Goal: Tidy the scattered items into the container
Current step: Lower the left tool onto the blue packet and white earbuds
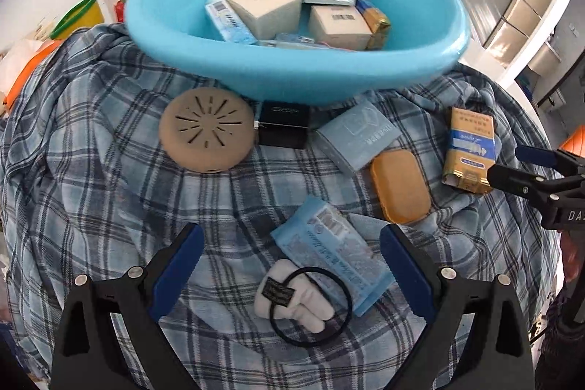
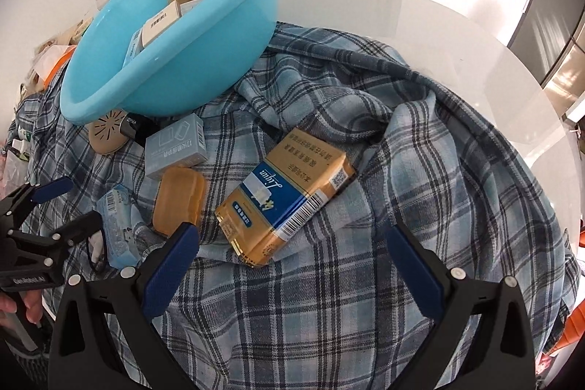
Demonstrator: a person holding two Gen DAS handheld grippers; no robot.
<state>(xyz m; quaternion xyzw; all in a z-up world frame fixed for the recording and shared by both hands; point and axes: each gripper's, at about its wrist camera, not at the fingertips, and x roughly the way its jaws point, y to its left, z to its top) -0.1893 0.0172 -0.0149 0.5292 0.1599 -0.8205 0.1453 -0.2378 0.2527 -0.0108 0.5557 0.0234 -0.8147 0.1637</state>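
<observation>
Blue plastic basin (image 1: 292, 68), already holding boxes and packets, sat at the far side of a plaid cloth (image 1: 109, 207) on the worktop. Left gripper (image 1: 292, 265) hovered with jaws wide around a tissue packet (image 1: 329, 251) and hair tie (image 1: 310, 306). Right gripper (image 2: 292, 262), jaws wide, hovered just short of a gold carton (image 2: 285, 192).

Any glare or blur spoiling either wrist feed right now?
Left wrist view: the blue basin near rim is slightly smeared, window behind blown out. Right wrist view: strong glare on the bare white tabletop; the gold pack reads sharp. Both bend at the edges.
</observation>
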